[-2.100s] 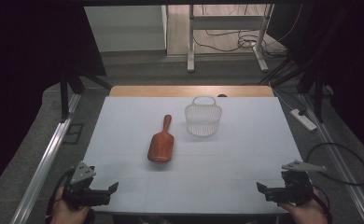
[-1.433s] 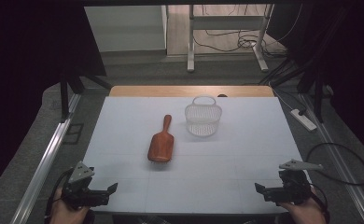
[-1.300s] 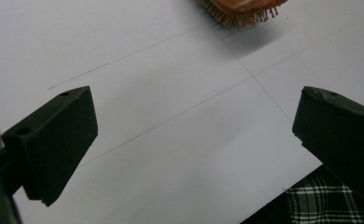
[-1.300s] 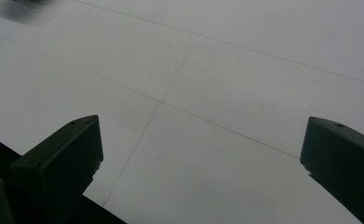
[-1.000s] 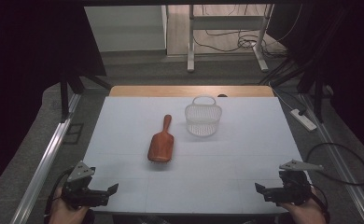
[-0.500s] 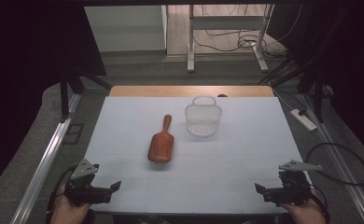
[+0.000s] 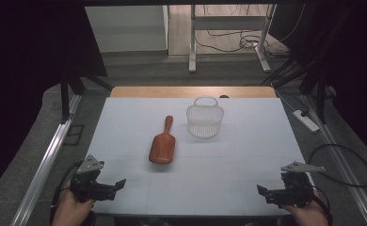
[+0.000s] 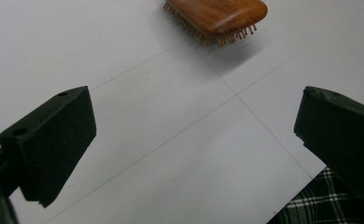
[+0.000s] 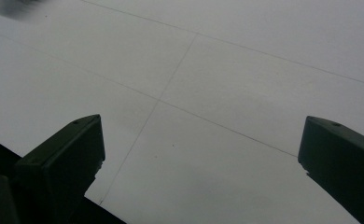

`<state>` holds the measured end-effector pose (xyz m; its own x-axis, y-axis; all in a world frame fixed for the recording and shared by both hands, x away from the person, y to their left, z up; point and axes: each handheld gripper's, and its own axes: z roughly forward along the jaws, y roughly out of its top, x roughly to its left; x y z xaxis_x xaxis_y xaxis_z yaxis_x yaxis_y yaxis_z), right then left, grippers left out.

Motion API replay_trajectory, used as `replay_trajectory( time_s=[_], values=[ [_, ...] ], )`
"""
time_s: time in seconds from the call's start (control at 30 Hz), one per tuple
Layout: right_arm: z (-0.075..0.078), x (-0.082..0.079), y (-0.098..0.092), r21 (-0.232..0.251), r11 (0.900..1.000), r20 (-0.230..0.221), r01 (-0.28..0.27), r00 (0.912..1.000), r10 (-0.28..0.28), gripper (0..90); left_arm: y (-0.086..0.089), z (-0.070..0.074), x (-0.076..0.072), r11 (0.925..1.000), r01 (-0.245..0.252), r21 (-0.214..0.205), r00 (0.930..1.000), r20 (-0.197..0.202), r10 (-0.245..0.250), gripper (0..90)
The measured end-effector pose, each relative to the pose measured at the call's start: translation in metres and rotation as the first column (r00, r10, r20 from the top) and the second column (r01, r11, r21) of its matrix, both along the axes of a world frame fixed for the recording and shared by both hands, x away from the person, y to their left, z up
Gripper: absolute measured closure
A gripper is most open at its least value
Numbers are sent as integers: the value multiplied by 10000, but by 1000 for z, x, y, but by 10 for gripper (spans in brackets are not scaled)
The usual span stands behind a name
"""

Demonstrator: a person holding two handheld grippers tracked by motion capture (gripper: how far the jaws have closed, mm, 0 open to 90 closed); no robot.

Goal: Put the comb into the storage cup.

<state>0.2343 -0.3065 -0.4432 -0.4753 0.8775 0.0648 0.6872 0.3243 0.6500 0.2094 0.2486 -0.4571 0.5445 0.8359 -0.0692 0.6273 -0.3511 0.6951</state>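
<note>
The white table top (image 7: 238, 155) before me is crossed by thin ruled lines. At its twelve o'clock edge a wooden strip (image 7: 139, 92) shows bare. Beyond that, still at twelve, stand the legs of a metal frame (image 7: 191, 42), with loose cables (image 7: 238, 40) on the floor at one o'clock. A white power strip (image 7: 306, 120) lies off the table at three, and a metal rail (image 7: 47, 157) runs along the floor at eight.
</note>
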Motion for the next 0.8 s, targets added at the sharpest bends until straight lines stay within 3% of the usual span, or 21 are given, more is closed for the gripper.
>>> replay_trajectory(
  time_s=[0.1, 0.33, 0.8],
  values=[
    [0, 0, 0, 12, 10000, 3, 6, 10000, -6, 8, -3, 2, 5, 9999, 152, 12, 9996, -231, -151, 0],
    [0, 0, 0, -33, 10000, -15, -9, 10000, 9, 10, -6, 2, 9, 9993, 327, 182, 9988, -370, -320, 0],
    [0, 0, 0, -38, 10000, -17, -20, 10000, 20, 11, -14, 8, 30, 9979, 643, 87, 9960, -635, -636, 0]
  ],
)
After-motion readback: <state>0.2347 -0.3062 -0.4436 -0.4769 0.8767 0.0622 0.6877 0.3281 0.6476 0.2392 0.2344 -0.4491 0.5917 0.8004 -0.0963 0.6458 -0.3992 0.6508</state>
